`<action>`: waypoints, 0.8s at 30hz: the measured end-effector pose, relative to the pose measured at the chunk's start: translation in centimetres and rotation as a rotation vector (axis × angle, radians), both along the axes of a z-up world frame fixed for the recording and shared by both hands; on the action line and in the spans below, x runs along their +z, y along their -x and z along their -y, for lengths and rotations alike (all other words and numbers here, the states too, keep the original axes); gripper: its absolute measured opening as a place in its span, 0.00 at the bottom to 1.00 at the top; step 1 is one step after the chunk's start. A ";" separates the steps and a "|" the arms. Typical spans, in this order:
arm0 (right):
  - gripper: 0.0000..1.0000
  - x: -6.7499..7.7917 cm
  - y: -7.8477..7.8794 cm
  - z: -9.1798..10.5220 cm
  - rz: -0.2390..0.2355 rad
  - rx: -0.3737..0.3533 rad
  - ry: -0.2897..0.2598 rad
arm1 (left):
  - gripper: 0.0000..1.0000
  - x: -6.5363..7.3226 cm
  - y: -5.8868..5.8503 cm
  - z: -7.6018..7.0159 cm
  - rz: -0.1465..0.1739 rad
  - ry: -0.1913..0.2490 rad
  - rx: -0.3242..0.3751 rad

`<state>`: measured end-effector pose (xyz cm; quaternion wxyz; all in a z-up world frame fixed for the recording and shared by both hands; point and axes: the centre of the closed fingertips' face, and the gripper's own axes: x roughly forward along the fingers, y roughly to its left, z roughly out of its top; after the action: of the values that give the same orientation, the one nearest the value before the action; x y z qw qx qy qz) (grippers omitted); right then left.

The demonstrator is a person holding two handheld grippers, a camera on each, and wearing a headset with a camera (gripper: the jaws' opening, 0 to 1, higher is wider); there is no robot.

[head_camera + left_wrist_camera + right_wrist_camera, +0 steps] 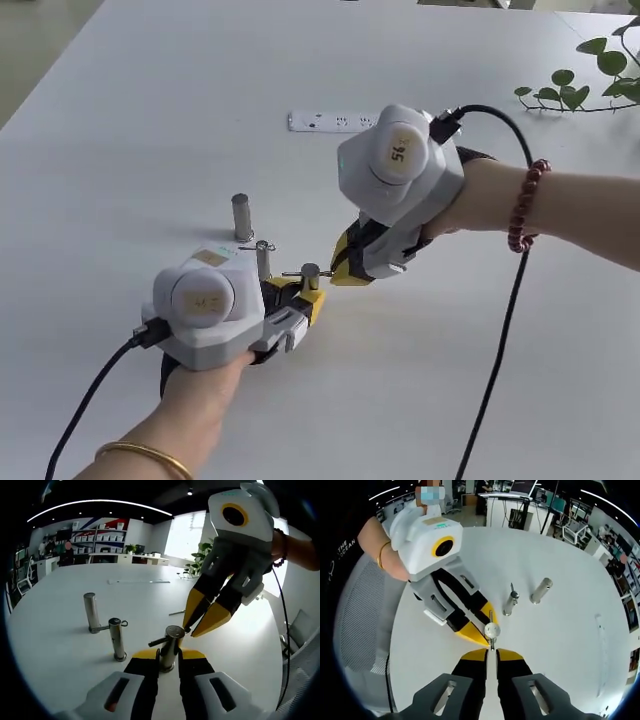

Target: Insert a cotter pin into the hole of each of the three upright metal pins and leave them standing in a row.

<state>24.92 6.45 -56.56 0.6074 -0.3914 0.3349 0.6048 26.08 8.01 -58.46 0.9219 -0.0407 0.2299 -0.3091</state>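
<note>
Three upright metal pins stand in a row on the white table. The far pin [241, 217] [91, 611] is bare. A cotter pin [122, 624] crosses the top of the middle pin [263, 260] [116, 639]. My left gripper [310, 296] [169, 656] is shut on the body of the near pin [310, 274] [169, 647] [492, 629]. A second cotter pin [157, 641] [491, 616] runs through that pin's head. My right gripper [338, 272] [492, 652] is shut on its end, right against the pin head.
A white power strip [330, 121] lies further back on the table. Plant leaves [590, 80] reach in at the far right. A thin loose pin [176, 612] lies on the table behind the near pin. Black cables trail from both grippers.
</note>
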 end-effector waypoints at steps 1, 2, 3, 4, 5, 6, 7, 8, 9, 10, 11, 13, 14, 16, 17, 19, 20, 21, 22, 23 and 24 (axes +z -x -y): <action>0.00 0.0 -0.1 0.0 0.004 0.005 0.000 | 0.13 0.0 0.0 0.0 -0.001 0.001 0.001; 0.00 0.0 -0.2 0.0 0.007 0.007 0.000 | 0.13 0.0 0.0 0.0 -0.004 0.004 0.003; 0.00 -0.1 -0.2 -0.1 0.006 0.007 -0.001 | 0.13 0.0 0.0 0.0 -0.005 0.005 0.004; 0.00 -0.1 -0.1 -0.2 0.004 0.005 -0.003 | 0.13 0.0 0.1 0.0 -0.005 0.005 0.004; 0.00 -0.1 -0.2 -0.3 0.003 0.004 -0.005 | 0.13 0.0 0.1 0.0 -0.006 0.005 0.005; 0.00 -0.1 -0.2 -0.4 0.002 0.003 -0.007 | 0.13 0.0 0.1 0.0 -0.007 0.004 0.004; 0.00 -0.1 -0.2 -0.4 0.002 0.002 -0.007 | 0.13 0.0 0.1 0.0 -0.007 0.005 0.004; 0.00 -0.1 -0.2 -0.5 0.003 0.004 -0.006 | 0.13 0.0 0.1 0.0 -0.008 0.005 0.004; 0.00 -0.1 -0.3 -0.5 0.005 0.005 -0.005 | 0.13 0.0 0.1 0.0 -0.008 0.005 0.004; 0.00 -0.1 -0.3 -0.5 0.005 0.003 -0.005 | 0.13 0.0 0.1 0.0 -0.008 0.005 0.005; 0.00 -0.1 -0.3 -0.6 0.003 0.002 -0.006 | 0.13 0.0 0.1 0.0 -0.009 0.006 0.005; 0.00 -0.1 -0.4 -0.7 0.003 0.003 -0.008 | 0.13 0.0 0.1 0.0 -0.009 0.005 0.006; 0.00 -0.1 -0.4 -0.7 0.004 0.004 -0.007 | 0.13 0.0 0.1 0.0 -0.009 0.005 0.006; 0.00 -0.1 -0.4 -0.7 0.005 0.004 -0.005 | 0.13 0.0 0.1 -0.1 -0.010 0.005 0.007; 0.00 -0.1 -0.4 -0.6 0.006 0.004 -0.005 | 0.13 0.0 0.1 -0.1 -0.009 0.003 0.006; 0.00 -0.1 -0.4 -0.7 0.001 -0.003 -0.009 | 0.13 -0.1 0.1 -0.1 -0.010 0.002 0.005; 0.00 -0.1 -0.4 -0.7 0.000 -0.004 -0.010 | 0.13 -0.1 0.1 -0.1 -0.010 0.002 0.004; 0.00 -0.1 -0.4 -0.7 0.000 -0.006 -0.011 | 0.13 -0.1 0.1 -0.1 -0.009 0.000 0.004; 0.00 0.0 -0.4 -0.7 0.000 -0.006 -0.011 | 0.13 -0.1 0.1 -0.1 -0.008 -0.003 0.003; 0.00 -0.1 -0.4 -0.7 0.001 -0.006 -0.011 | 0.13 -0.1 0.1 -0.1 -0.008 -0.003 0.004; 0.00 -0.1 -0.4 -0.8 0.002 -0.006 -0.011 | 0.13 -0.1 0.1 -0.1 -0.009 -0.003 0.004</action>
<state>25.34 7.24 -56.62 0.6118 -0.3874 0.3321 0.6044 25.98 8.10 -58.53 0.9217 -0.0411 0.2343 -0.3066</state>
